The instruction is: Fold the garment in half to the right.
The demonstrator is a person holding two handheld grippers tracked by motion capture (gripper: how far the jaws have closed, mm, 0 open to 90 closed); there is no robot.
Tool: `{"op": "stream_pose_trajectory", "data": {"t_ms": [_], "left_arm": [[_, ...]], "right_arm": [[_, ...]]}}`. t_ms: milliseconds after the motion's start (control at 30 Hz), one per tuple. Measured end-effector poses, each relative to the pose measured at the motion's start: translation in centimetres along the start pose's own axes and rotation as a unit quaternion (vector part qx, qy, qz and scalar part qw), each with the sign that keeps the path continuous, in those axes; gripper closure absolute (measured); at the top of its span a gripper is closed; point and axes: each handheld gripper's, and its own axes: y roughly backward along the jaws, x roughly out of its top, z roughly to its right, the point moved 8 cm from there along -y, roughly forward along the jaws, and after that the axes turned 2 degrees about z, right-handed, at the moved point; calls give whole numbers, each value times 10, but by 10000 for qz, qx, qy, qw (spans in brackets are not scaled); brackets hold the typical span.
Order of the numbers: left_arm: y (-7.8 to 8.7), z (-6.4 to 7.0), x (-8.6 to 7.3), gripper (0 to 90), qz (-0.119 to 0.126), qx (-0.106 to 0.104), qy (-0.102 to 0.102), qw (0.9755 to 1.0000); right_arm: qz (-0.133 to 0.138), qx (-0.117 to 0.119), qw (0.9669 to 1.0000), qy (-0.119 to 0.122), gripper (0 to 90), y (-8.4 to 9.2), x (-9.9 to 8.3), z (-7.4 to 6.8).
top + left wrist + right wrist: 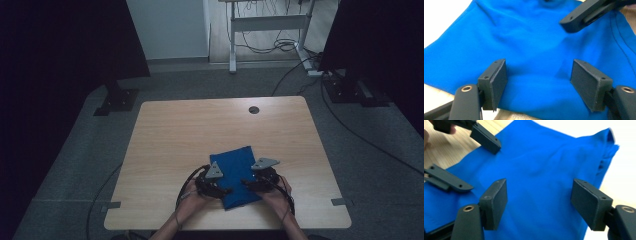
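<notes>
Fingers point(496, 82) of both grippers spread wide over blue cloth point(235, 175).

Both forearms enter from the near edge, angled inward toward each other. The left hand point(192, 199) holds the left claw point(224, 190), pointing right; the right hand point(278, 196) holds the right claw point(246, 183), pointing left, so the tips nearly meet. In each gripper view the claw's own jaws stand wide apart, and the other claw's spread jaws show farther off.
</notes>
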Motion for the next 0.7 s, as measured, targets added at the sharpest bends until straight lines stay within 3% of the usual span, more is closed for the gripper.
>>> {"op": "stream_pose_trajectory", "data": {"t_ms": [67,133,233,333,467,567,633,700], "left_arm": [[0,0,0,264,-2,18,0,10000],[-1,-2,1,216,-27,63,-65,10000],[2,-3,3,202,-68,43,26,10000],[13,-1,7,194,52,28,-13,10000],[24,-1,0,183,-1,120,-65,9999],[28,-2,-6,180,-8,89,48,9999],[33,-5,-14,178,11,86,228,9997],[37,-7,-18,175,-30,163,232,9996]], "right_arm": [[-127,-28,9999,-5,278,-2,-6,4],[-74,-34,9999,-118,277,0,-7,8],[-83,-151,9999,5,272,7,-8,11],[95,-45,9999,37,264,17,-4,8],[216,249,9992,227,251,26,-1,3],[81,500,9978,430,243,26,-7,0],[-47,591,9967,546,244,25,-13,-1],[-218,734,9949,655,247,21,-20,-5]]}}
